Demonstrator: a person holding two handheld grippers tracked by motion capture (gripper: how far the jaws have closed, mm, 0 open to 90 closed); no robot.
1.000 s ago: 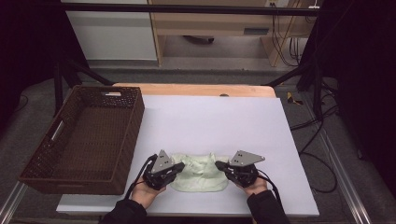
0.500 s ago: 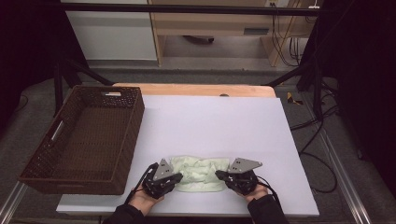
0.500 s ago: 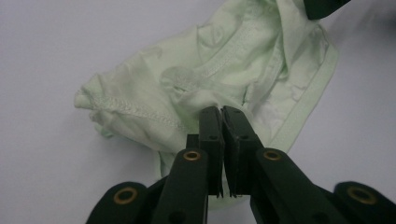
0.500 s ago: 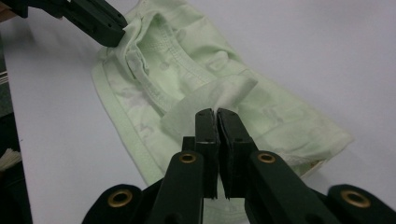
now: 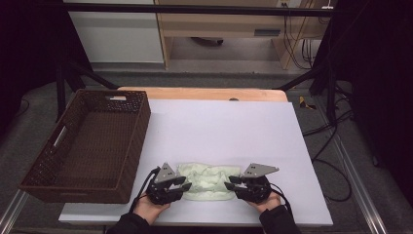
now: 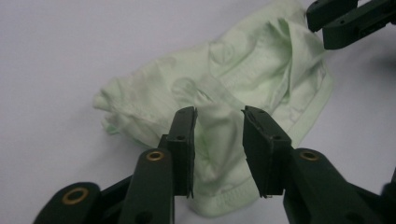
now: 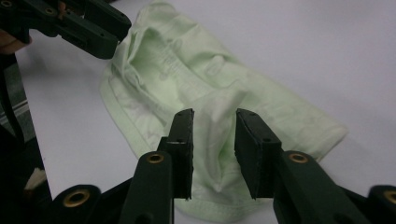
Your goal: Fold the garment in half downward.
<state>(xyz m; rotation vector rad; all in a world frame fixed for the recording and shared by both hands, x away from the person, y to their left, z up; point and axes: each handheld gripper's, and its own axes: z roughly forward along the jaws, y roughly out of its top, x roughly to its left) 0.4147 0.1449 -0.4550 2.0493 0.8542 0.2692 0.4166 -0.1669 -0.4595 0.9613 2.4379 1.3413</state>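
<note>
A crumpled pale green cloth [image 5: 207, 181] lies at the lower middle of the white worktop [image 5: 224, 131]. The left tongs [image 5: 181, 183] and right tongs [image 5: 230, 183] flank its ends. Both have just been opening, and each now stands narrowly apart with a raised fold between the pads, unpinched.

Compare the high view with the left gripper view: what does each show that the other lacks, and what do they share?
High view alone: the brown wicker basket at the table's left, the wooden edge at the far side, and both hands with the left gripper and right gripper at the cloth's two ends. Left gripper view alone: the cloth's stitched hem, its creases, and a raised fold between that gripper's own parted jaws, which have just been opening. Both share the pale green cloth on the white table.
</note>
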